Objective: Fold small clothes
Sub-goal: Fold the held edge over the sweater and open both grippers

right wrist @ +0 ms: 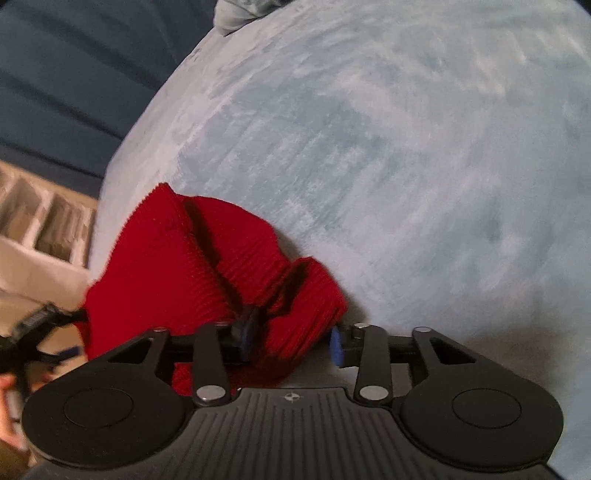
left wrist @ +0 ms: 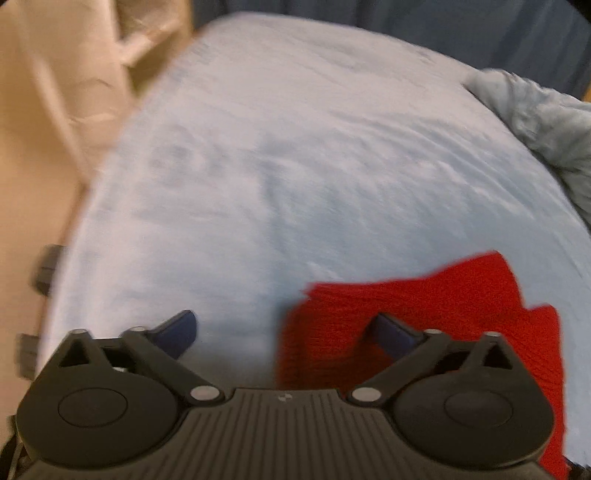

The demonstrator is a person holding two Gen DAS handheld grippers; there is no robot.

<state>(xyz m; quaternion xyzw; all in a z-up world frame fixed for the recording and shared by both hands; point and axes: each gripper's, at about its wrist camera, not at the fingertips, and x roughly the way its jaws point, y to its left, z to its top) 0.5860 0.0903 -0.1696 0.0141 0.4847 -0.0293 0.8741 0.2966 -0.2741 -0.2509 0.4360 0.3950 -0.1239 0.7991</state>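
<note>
A red knitted garment (left wrist: 424, 302) lies bunched near the edge of a light blue bed sheet (left wrist: 295, 147). My left gripper (left wrist: 284, 319) hovers over the garment's left edge with its jaws spread wide. Its right finger (left wrist: 391, 334) is above the red knit, its left finger is over bare sheet, and nothing is gripped. In the right wrist view the red garment (right wrist: 184, 258) is folded into thick ridges. My right gripper (right wrist: 291, 339) stands partly open with a fold of the knit lying loose between its fingers. The left gripper (right wrist: 37, 339) shows at the left border, blurred.
A crumpled grey-blue cloth (left wrist: 546, 122) sits at the far right of the bed, also seen as cloth (right wrist: 240, 11). Beige boxes (left wrist: 55, 92) stand left of the bed. A dark blue surface (right wrist: 55, 74) and a white shelf (right wrist: 44, 221) lie beyond the bed edge.
</note>
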